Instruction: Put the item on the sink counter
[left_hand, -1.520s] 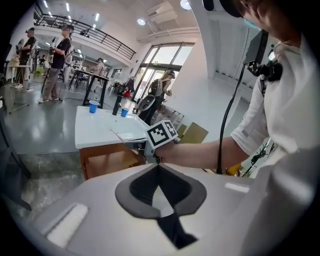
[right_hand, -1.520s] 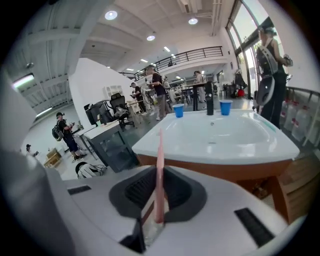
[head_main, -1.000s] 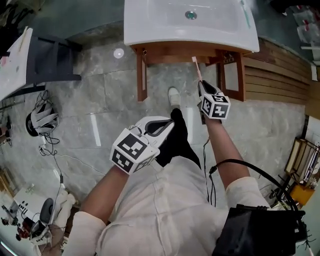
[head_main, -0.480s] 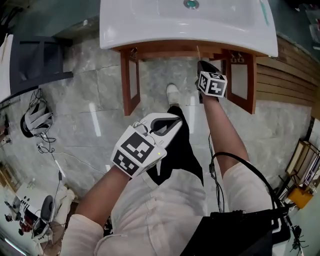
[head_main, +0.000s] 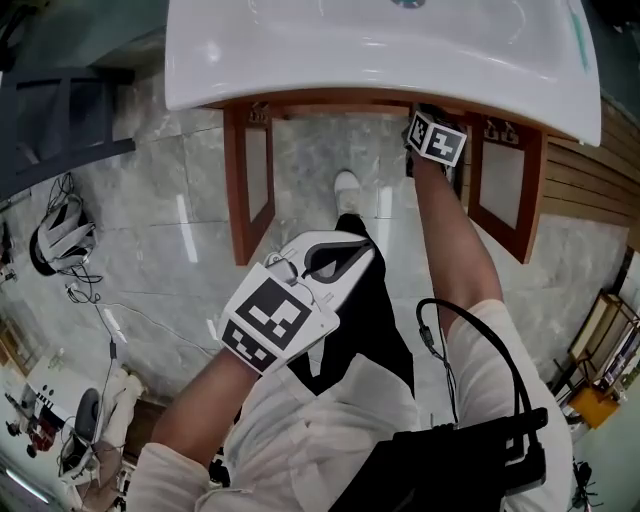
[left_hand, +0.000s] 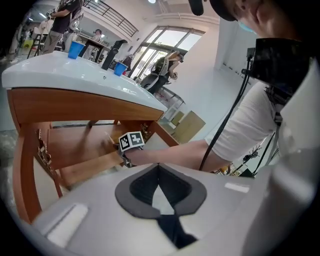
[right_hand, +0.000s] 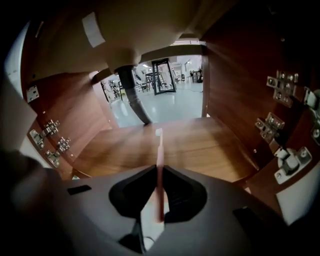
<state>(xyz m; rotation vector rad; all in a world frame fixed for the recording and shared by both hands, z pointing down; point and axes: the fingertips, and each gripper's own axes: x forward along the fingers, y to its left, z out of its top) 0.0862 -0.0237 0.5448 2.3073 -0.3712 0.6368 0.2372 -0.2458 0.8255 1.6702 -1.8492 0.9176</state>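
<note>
My right gripper (right_hand: 159, 172) is shut on a thin pink toothbrush (right_hand: 159, 150) whose head points ahead over a wooden shelf (right_hand: 210, 150) inside the cabinet under the sink. In the head view the right gripper (head_main: 428, 118) reaches under the front edge of the white sink counter (head_main: 300, 60), and its tips are hidden there. Low in front of my body, my left gripper (head_main: 362, 250) is shut with nothing between its jaws. In the left gripper view that gripper (left_hand: 159, 167) looks toward the right gripper's marker cube (left_hand: 131, 141) below the counter (left_hand: 75, 75).
A dark drain pipe (right_hand: 132, 97) hangs inside the cabinet, with metal hinges (right_hand: 280, 90) on its wall. A green toothbrush (head_main: 578, 40) lies on the counter's right side and blue cups (left_hand: 76, 49) stand on it. The cabinet's wooden legs (head_main: 238, 180) and a helmet (head_main: 55, 245) are on the floor.
The right gripper has gone forward and down with the pink toothbrush, from in front of the cabinet to under the counter's edge. The left gripper has sunk a little.
</note>
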